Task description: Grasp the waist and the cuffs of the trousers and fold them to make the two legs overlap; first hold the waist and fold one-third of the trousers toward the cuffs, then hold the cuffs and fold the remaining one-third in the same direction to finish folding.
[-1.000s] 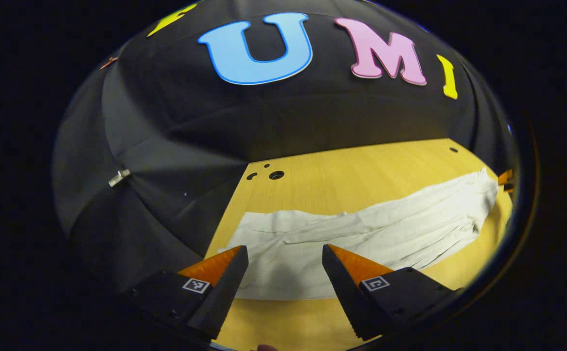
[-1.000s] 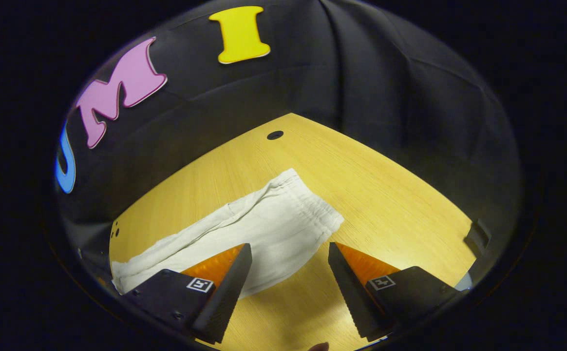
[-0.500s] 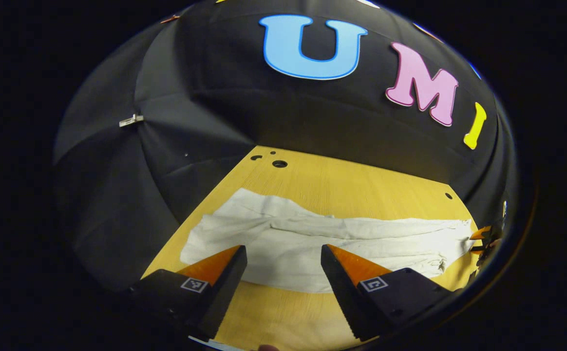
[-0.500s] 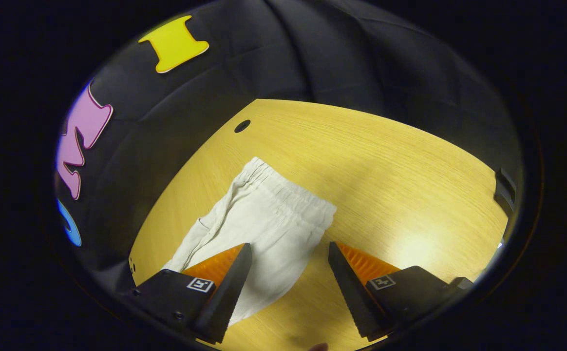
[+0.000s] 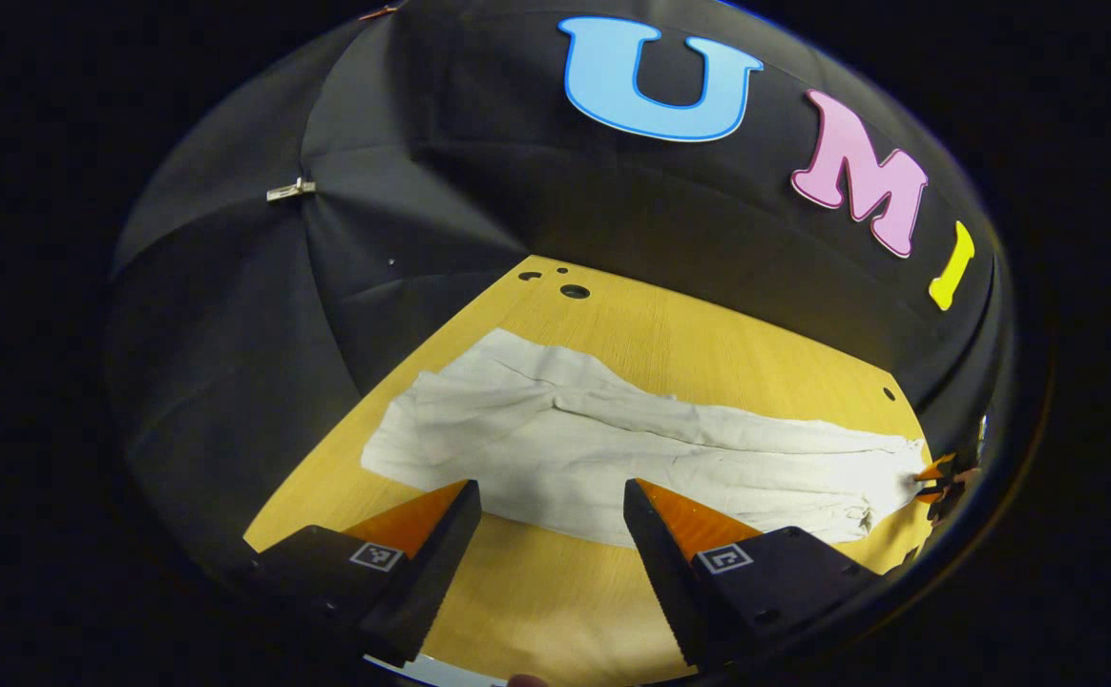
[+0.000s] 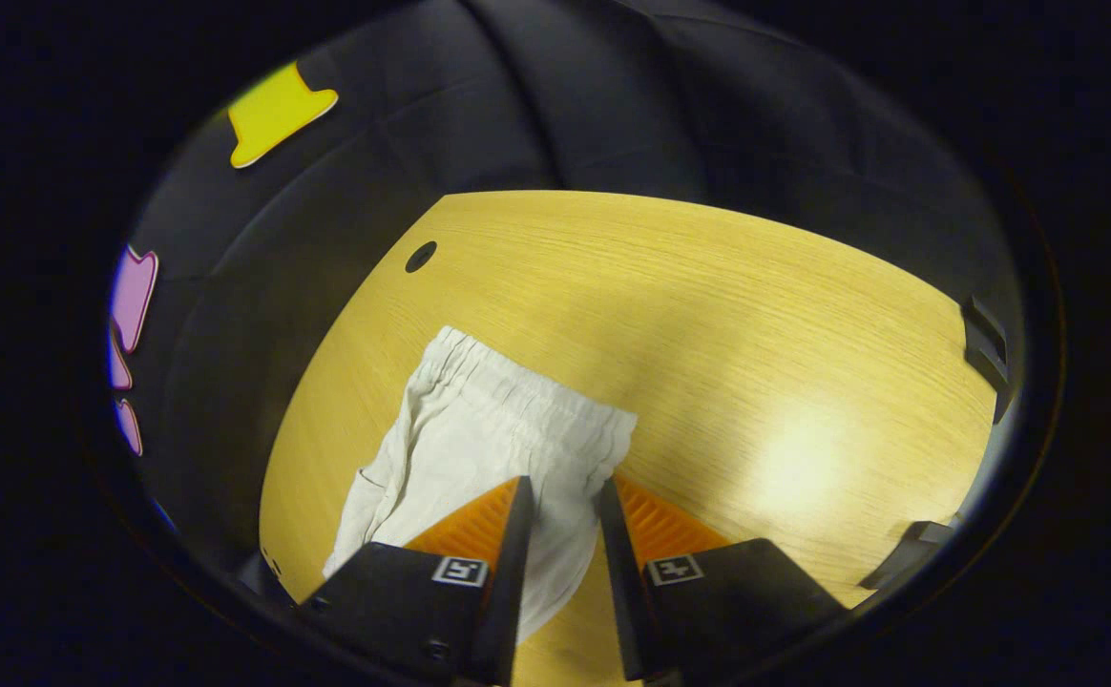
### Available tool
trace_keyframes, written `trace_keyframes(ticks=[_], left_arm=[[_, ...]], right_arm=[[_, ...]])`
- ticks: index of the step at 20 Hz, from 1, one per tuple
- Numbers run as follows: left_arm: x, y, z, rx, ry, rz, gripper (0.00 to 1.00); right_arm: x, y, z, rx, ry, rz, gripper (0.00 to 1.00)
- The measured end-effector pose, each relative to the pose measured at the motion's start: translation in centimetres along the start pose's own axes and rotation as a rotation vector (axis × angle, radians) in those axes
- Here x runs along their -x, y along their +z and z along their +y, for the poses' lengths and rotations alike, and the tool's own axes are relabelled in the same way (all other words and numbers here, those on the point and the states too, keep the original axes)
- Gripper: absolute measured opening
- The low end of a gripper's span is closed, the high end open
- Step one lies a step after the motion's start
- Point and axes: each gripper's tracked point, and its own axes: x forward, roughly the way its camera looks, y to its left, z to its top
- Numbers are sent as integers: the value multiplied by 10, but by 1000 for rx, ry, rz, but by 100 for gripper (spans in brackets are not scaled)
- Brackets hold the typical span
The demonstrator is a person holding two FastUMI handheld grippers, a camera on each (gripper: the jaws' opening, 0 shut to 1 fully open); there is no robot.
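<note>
- Left gripper view: white trousers (image 5: pixel 632 448) lie flat and lengthwise across the wooden table (image 5: pixel 708 343), the cuffs toward its far left corner by the small holes (image 5: pixel 565 286), the waist end near the right edge. The left tongs (image 5: pixel 548 506) hover wide apart over the near long edge of the cloth, gripping nothing. The right tongs (image 5: pixel 937 477) show small at the waist end.
- Right gripper view: the gathered waist (image 6: pixel 527 401) lies on the table (image 6: pixel 756 315), well short of its far edge. The right tongs (image 6: pixel 560 506) stand narrow, fabric between the fingers at the near waist corner; whether they pinch it cannot be told.
</note>
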Motion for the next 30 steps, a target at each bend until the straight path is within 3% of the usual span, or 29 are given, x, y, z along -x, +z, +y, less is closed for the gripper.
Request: trace_keyframes(ticks=[1, 2, 3, 5, 6, 9, 15, 19, 24, 26, 28, 30], left_arm=[[-1, -4, -1, 31, -9, 10, 92], [-2, -8, -1, 65, -19, 22, 96], [-4, -14, 0, 100, -24, 34, 96], [-7, -26, 1, 175, -31, 59, 92], [-9, -30, 2, 216, -34, 68, 96], [-21, -37, 8, 340, -33, 82, 96], [-56, -41, 28, 492, -12, 114, 96], [-74, -25, 29, 523, -22, 88, 96], [-97, -16, 29, 475, 76, 169, 95], [-105, -17, 34, 425, 142, 210, 87], [-113, -17, 35, 378, 184, 211, 65], [-120, -18, 24, 386, 114, 218, 43]], right_arm=[[2, 8, 3, -35, 5, -29, 29], [3, 2, 4, -55, 10, -17, 12], [2, 2, 3, -54, 4, -36, 8], [2, 2, 4, -25, -1, -49, 8], [2, 2, 4, -17, -3, -51, 8], [3, 1, 4, -1, -1, -42, 8], [3, 1, 3, 47, 3, -52, 8], [3, 0, 3, 59, 8, -47, 8], [3, 0, 3, 85, 6, -51, 8], [4, 1, 3, 91, 5, -51, 8], [4, 0, 3, 94, 7, -50, 8], [3, 1, 3, 95, 10, -45, 8]])
